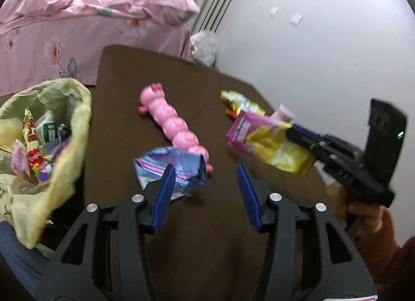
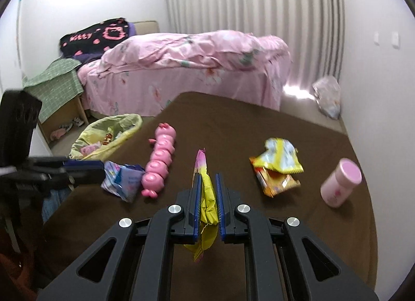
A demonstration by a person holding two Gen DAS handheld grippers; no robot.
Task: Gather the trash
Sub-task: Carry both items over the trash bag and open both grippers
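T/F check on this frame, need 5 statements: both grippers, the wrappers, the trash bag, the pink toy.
1. The right gripper is shut on a yellow and pink wrapper. True.
2. The left gripper is clamped on the blue wrapper. False: its jaws stand open, and the wrapper lies on the brown tabletop by the left finger.
3. The yellow trash bag is empty. False: it already holds several wrappers.
4. The pink caterpillar toy lies on the tabletop beside the blue wrapper. True.
5. The pink bottle sits inside the bag. False: it is on the tabletop, at the right in the right wrist view.
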